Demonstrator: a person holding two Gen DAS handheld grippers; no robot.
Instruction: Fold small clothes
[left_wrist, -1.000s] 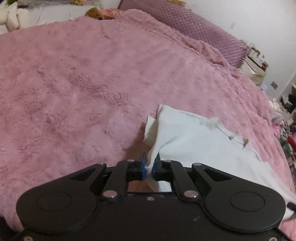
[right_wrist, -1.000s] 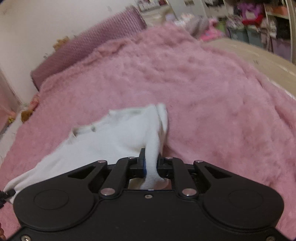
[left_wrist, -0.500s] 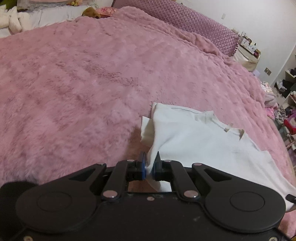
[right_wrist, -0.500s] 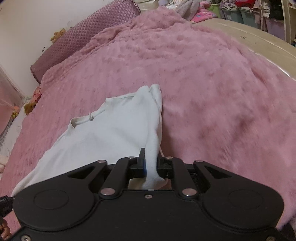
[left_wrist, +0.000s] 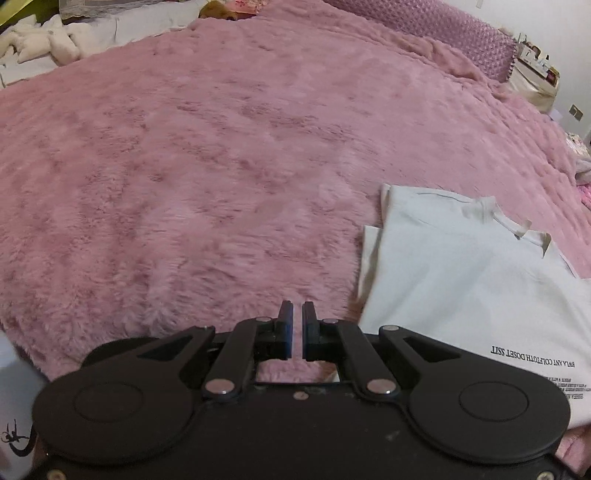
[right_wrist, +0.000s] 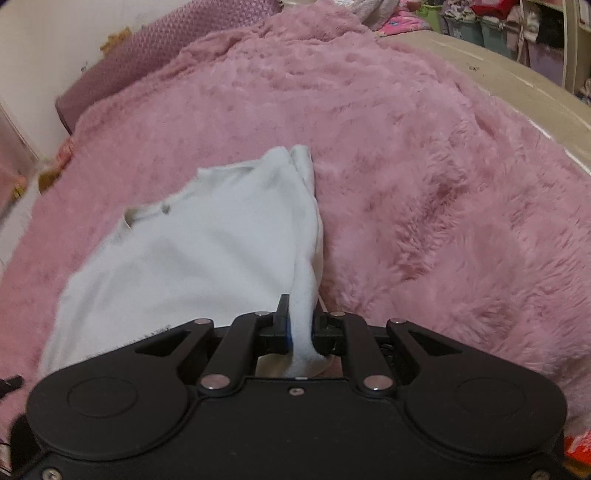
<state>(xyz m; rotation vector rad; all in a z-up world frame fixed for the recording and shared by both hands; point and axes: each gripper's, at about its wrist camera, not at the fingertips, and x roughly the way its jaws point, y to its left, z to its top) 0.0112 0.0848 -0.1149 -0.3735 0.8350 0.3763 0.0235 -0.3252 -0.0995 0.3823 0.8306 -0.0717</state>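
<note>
A small white T-shirt (left_wrist: 461, 280) lies on the pink fluffy blanket (left_wrist: 221, 166), its neckline towards the far side and small black printed text near its lower edge. In the left wrist view it lies to the right of my left gripper (left_wrist: 297, 314), whose jaws stand a narrow gap apart with nothing between them. In the right wrist view my right gripper (right_wrist: 300, 314) is shut on the right edge of the shirt (right_wrist: 192, 258), which rises in a ridge from the blanket into the jaws.
A purple bolster pillow (left_wrist: 424, 26) lies along the far edge of the bed. White bedding (left_wrist: 55, 44) lies at the far left. A beige mattress edge (right_wrist: 517, 85) and shelves with clutter (right_wrist: 498, 22) are on the right.
My left gripper has let go of the shirt's left edge and moved left, away from it. The shirt's left side now lies flat. My right gripper still holds its edge.
</note>
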